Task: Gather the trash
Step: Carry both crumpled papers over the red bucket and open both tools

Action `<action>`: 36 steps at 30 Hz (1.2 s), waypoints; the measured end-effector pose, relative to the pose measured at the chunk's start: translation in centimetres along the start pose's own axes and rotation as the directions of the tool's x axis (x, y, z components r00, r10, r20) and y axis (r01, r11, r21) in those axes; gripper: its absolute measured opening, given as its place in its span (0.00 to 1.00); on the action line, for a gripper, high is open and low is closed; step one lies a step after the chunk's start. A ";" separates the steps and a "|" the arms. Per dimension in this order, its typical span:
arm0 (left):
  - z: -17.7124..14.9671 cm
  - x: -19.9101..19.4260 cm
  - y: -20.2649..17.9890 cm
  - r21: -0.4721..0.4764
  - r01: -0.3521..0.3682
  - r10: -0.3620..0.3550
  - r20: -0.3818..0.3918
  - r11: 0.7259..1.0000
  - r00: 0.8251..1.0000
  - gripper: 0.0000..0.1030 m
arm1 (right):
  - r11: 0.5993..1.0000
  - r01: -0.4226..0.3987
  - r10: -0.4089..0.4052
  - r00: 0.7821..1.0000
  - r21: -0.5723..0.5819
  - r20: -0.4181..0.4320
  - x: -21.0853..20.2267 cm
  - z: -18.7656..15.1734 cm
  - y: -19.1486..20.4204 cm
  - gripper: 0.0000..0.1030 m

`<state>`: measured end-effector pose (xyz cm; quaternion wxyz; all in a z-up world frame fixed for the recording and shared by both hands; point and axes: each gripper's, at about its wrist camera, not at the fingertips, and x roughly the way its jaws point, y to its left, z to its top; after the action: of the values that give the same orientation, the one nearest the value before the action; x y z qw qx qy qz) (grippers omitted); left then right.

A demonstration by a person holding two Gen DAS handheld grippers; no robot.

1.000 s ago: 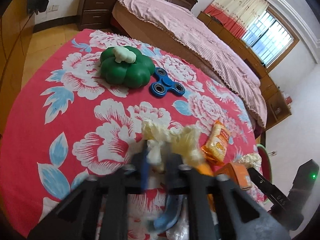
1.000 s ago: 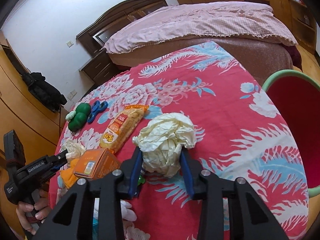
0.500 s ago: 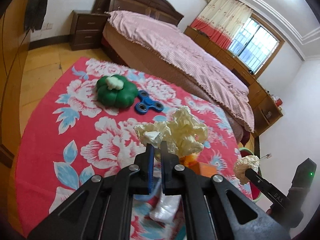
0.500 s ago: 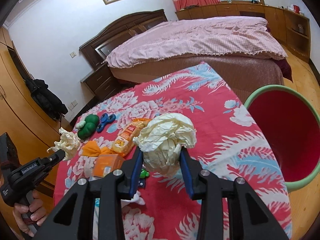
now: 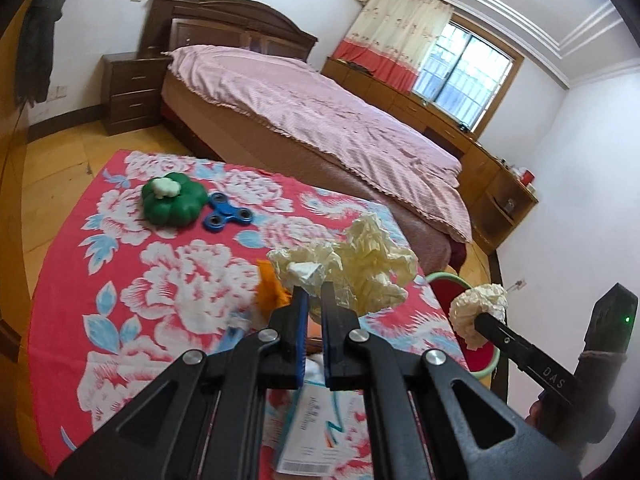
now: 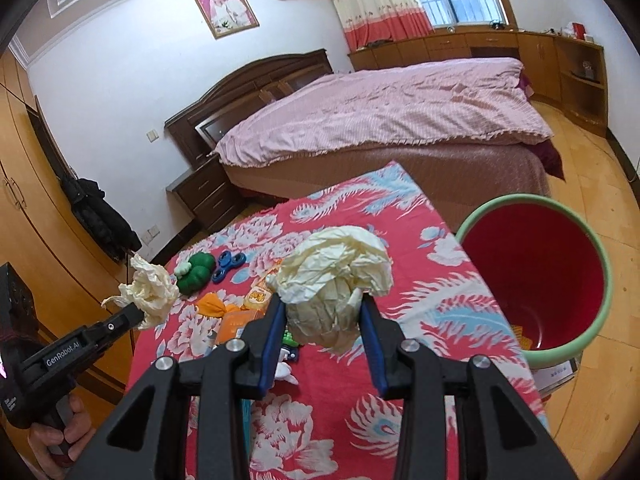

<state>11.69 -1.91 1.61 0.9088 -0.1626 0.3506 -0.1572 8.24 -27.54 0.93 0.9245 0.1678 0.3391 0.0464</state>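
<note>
Claws, left (image 5: 314,294) and right (image 6: 322,304), clamp paper wads above tablecloth (image 6: 400,216).

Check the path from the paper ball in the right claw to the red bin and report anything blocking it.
Nothing visible blocks it. The right claw holds the crumpled paper ball above the floral tablecloth; the red bin stands open just past the table's right edge, with only air between.

Crumpled matt paper wad (image 6: 334,280), glossy plastic bin (image 6: 600,308), floral cloth tablecloth (image 6: 400,420)
</note>
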 end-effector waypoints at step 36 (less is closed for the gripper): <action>-3.5 13.2 -18.7 0.272 0.126 -0.064 -0.226 0.954 0.972 0.04 | 0.954 0.179 -0.190 0.982 0.240 0.023 -2.7 -0.5 -16.4 0.39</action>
<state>15.35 -24.60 -0.97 0.8708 -0.0291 0.4120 -0.2666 5.43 -43.39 -3.38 0.9056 0.2455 0.3353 -0.0847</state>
